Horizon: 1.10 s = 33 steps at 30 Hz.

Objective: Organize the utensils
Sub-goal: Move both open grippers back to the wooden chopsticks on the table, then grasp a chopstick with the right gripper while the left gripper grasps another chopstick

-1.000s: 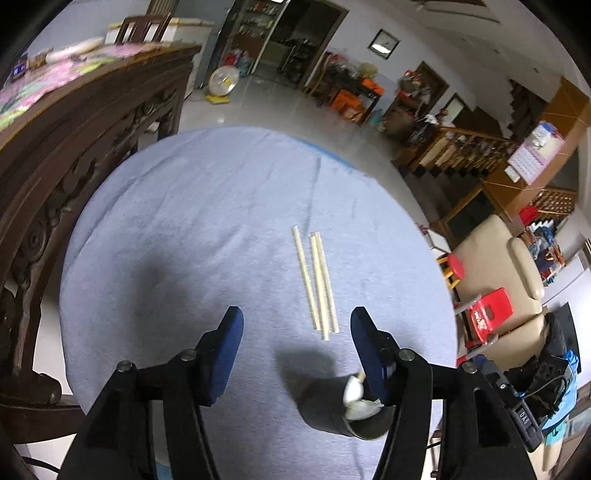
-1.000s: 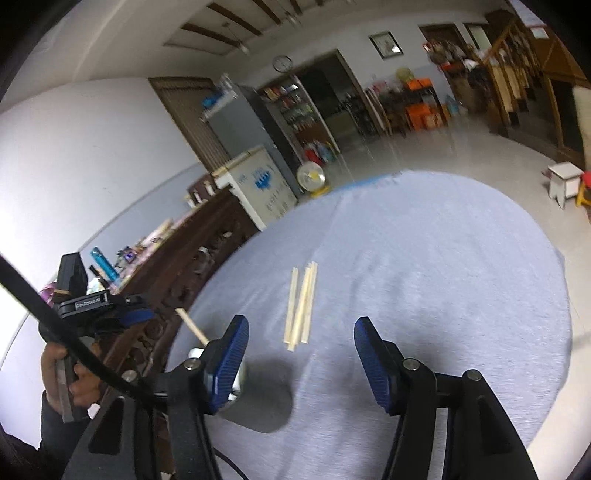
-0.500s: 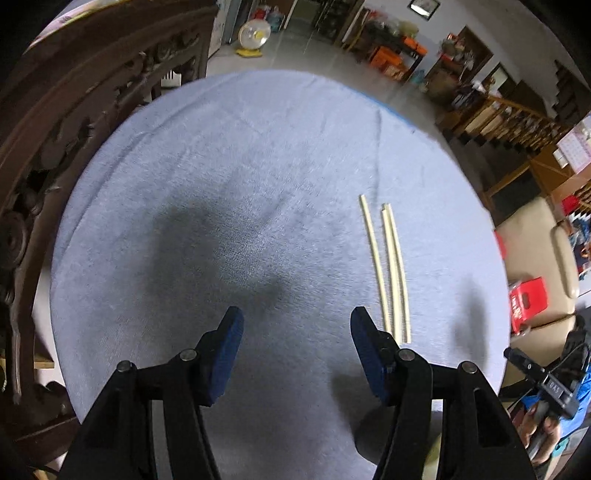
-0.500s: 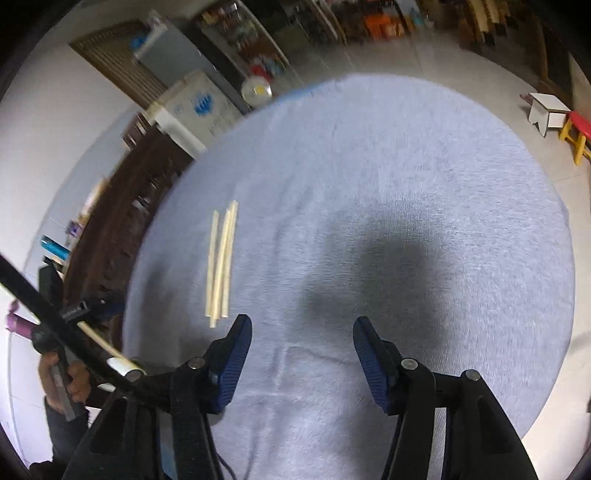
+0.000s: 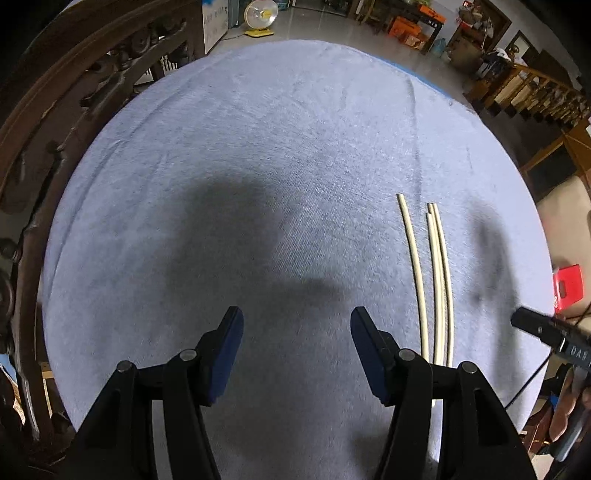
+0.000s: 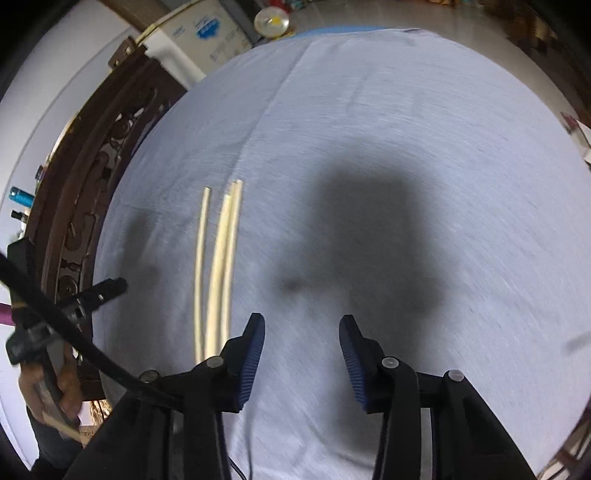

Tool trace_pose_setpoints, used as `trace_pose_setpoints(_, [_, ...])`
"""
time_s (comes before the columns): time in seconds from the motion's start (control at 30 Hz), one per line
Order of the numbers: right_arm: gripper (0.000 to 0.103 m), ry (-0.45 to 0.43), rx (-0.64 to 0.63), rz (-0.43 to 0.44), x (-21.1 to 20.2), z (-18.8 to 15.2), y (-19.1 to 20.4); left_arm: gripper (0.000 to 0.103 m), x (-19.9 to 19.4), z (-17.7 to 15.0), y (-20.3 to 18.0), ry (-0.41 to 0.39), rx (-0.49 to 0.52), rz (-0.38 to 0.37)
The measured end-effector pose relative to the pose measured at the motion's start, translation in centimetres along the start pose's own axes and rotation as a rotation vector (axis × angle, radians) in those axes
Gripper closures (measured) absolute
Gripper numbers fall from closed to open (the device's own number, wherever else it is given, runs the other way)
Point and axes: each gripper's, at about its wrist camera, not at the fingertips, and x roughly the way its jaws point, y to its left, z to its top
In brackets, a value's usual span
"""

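Observation:
Three pale chopsticks point(image 5: 436, 280) lie side by side on the round table covered in grey-blue cloth point(image 5: 258, 147). My left gripper point(image 5: 295, 328) is open and empty above the cloth, with the chopsticks just right of its right finger. In the right wrist view the chopsticks point(image 6: 218, 266) lie left of my right gripper point(image 6: 301, 332), which is open and empty. The other gripper shows at the left edge of the right wrist view point(image 6: 92, 295) and at the right edge of the left wrist view point(image 5: 546, 332).
A dark carved wooden sideboard point(image 5: 55, 110) curves along the table's left side. A white chest freezer point(image 6: 199, 37) and a small fan point(image 5: 260, 14) stand beyond the table. Wooden furniture and a red stool point(image 5: 569, 284) stand at the right.
Both grippers have tilted down and moved over the table. The dark cup with the spoon that stood by the left gripper has dropped out of view. Both grippers stay open.

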Motion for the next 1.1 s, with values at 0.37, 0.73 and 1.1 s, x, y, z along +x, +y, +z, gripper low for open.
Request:
trace_pose_setpoints(0.37, [0.068,0.063,-0.073,-0.053,4.9,7.0,5.1,0.042,1.9,1.2,1.0,0.030,-0.017,-0.008])
trace_pose_setpoints(0.73, [0.084,0.135,-0.079,-0.130,7.9,9.7,6.8,0.042,2.5,2.2,1.1,0.033,-0.012,-0.033])
trace_pose_setpoints(1.1, [0.094,0.220,-0.202,-0.332,10.7,11.6,11.5,0.042,1.5,2.6,-0.5,0.030,0.010,-0.030])
